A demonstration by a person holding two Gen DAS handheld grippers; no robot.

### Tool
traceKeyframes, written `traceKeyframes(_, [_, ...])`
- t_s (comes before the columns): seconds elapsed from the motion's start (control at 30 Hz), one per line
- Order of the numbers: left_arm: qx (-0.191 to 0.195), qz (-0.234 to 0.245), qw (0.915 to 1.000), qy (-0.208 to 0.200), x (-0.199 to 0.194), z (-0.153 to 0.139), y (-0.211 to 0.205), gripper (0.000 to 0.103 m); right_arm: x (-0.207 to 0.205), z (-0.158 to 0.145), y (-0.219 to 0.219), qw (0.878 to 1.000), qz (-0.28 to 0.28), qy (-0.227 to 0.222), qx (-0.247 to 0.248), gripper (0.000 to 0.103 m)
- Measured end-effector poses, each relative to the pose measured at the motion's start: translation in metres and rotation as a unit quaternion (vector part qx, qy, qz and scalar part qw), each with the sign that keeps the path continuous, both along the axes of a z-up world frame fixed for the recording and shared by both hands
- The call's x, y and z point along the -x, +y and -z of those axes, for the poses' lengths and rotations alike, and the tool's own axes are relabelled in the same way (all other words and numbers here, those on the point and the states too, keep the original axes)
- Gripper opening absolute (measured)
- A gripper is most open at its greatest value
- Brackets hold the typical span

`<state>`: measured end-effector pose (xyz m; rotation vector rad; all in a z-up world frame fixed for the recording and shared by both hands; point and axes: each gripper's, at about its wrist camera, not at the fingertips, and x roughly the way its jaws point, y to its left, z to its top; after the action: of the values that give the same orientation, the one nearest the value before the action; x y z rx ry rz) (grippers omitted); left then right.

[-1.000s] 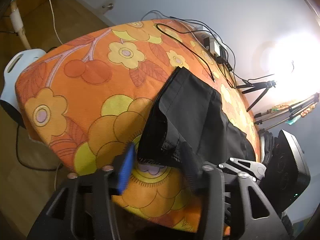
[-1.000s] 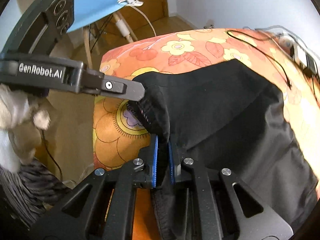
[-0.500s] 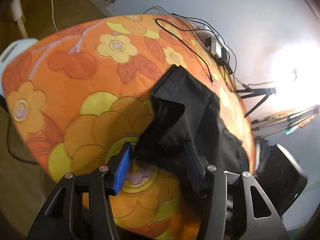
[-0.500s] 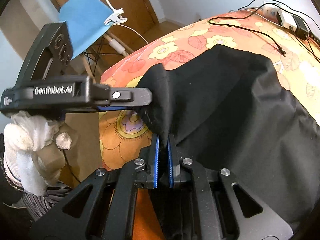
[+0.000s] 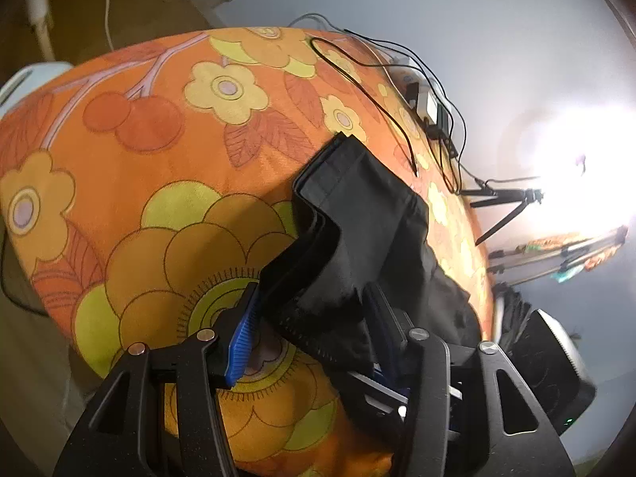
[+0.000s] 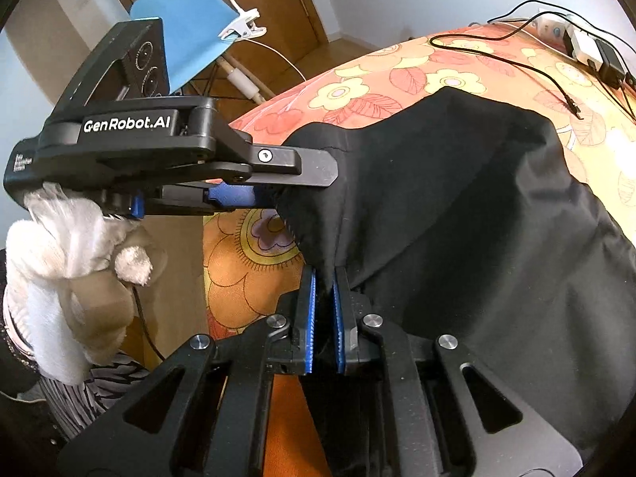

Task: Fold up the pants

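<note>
Black pants lie on an orange flowered bedcover, with one end lifted off it. My right gripper is shut on a pinched fold of the pants' edge. My left gripper is open, its blue pads either side of the raised cloth corner. In the right wrist view the left gripper comes in from the left, its upper finger lying over the same corner.
Black cables and a white power strip lie at the bed's far edge. A tripod and a bright lamp stand beyond. A blue chair and wooden floor are at the left.
Both grippers have lifted the pants' corner higher off the bed. The left gripper has slid further around the cloth; its jaws stay apart. The right gripper stays shut.
</note>
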<state>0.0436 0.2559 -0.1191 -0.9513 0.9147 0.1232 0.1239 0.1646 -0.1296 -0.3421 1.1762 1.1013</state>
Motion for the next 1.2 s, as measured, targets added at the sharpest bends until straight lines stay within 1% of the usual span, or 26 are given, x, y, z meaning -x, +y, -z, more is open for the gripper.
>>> traceKeyframes(0.03, [-0.002,0.0,1.0,0.0,0.0,0.0,0.0,0.042,0.001,0.0,0.0,1.0,0.0,-0.002,0.001,0.008])
traceKeyframes(0.07, [-0.003,0.0,1.0,-0.003,-0.001,0.001,0.0,0.034,0.001,0.0,0.001,1.0,-0.001,-0.004,0.002,0.008])
traceKeyframes(0.2, [-0.011,-0.002,0.9999,-0.013,0.0,0.001,0.001,0.03,0.002,-0.001,0.0,1.0,0.0,-0.008,0.005,0.009])
traceKeyframes(0.23, [-0.015,-0.001,0.9998,-0.016,0.001,0.0,0.0,0.029,0.002,-0.003,-0.002,1.0,0.001,-0.009,0.005,0.01])
traceKeyframes(0.27, [-0.024,0.001,0.9995,-0.019,0.002,-0.001,-0.001,0.028,0.002,-0.006,-0.004,1.0,0.002,-0.008,0.003,0.015])
traceKeyframes(0.3, [-0.03,0.002,0.9993,-0.021,0.003,-0.003,-0.002,0.028,0.001,-0.01,-0.009,1.0,0.002,-0.008,-0.003,0.022])
traceKeyframes(0.33, [-0.036,0.003,0.999,-0.025,0.004,-0.004,-0.003,0.022,-0.001,-0.018,-0.017,1.0,0.006,-0.009,-0.014,0.026])
traceKeyframes(0.37, [-0.039,0.005,0.9988,-0.028,0.004,-0.005,-0.003,0.02,-0.003,-0.023,-0.023,1.0,0.013,-0.012,-0.019,0.038])
traceKeyframes(0.4, [-0.042,0.006,0.9986,-0.031,0.005,-0.006,-0.004,0.02,-0.008,-0.031,-0.032,0.999,0.025,-0.014,-0.027,0.047])
traceKeyframes(0.47, [-0.049,0.009,0.998,-0.04,0.006,-0.011,-0.007,0.015,-0.019,-0.045,-0.044,0.998,0.047,-0.016,-0.041,0.052])
traceKeyframes(0.5, [-0.052,0.012,0.9975,-0.046,0.006,-0.014,-0.009,0.011,-0.026,-0.051,-0.048,0.997,0.06,-0.017,-0.045,0.053])
traceKeyframes(0.53, [-0.061,0.019,0.9965,-0.054,0.006,-0.019,-0.013,0.01,-0.034,-0.058,-0.049,0.996,0.075,-0.016,-0.046,0.053])
traceKeyframes(0.6, [-0.074,0.032,0.9944,-0.068,0.005,-0.026,-0.021,0.01,-0.053,-0.07,-0.038,0.994,0.105,-0.012,-0.038,0.056])
traceKeyframes(0.67, [-0.084,0.041,0.9928,-0.075,0.003,-0.03,-0.027,0.009,-0.066,-0.073,-0.015,0.994,0.106,0.003,-0.02,0.063])
traceKeyframes(0.77, [-0.083,0.049,0.9925,-0.076,0.002,-0.028,-0.03,0.009,-0.08,-0.064,0.025,0.994,0.103,0.023,0.017,0.063])
traceKeyframes(0.83, [-0.081,0.049,0.9929,-0.072,0.002,-0.025,-0.028,0.009,-0.088,-0.049,0.049,0.993,0.097,0.052,0.044,0.063])
traceKeyframes(0.9, [-0.077,0.048,0.9934,-0.071,0.001,-0.023,-0.027,0.008,-0.089,-0.032,0.073,0.991,0.094,0.064,0.073,0.063])
traceKeyframes(0.93, [-0.078,0.05,0.9931,-0.071,0.002,-0.023,-0.027,0.008,-0.089,-0.026,0.08,0.99,0.089,0.06,0.086,0.063])
traceKeyframes(1.0, [-0.084,0.055,0.9921,-0.075,0.002,-0.025,-0.029,0.008,-0.086,-0.011,0.1,0.988,0.074,0.034,0.132,0.063])
traceKeyframes(1.1, [-0.093,0.062,0.9907,-0.078,0.002,-0.028,-0.032,0.008,-0.084,0.005,0.108,0.981,0.077,0.022,0.174,0.061])
traceKeyframes(1.13, [-0.093,0.064,0.9904,-0.079,0.002,-0.029,-0.032,0.008,-0.085,0.008,0.108,0.98,0.077,0.024,0.183,0.054])
traceKeyframes(1.2, [-0.094,0.067,0.9901,-0.08,0.001,-0.03,-0.033,0.008,-0.084,0.011,0.107,0.977,0.077,0.021,0.195,0.033])
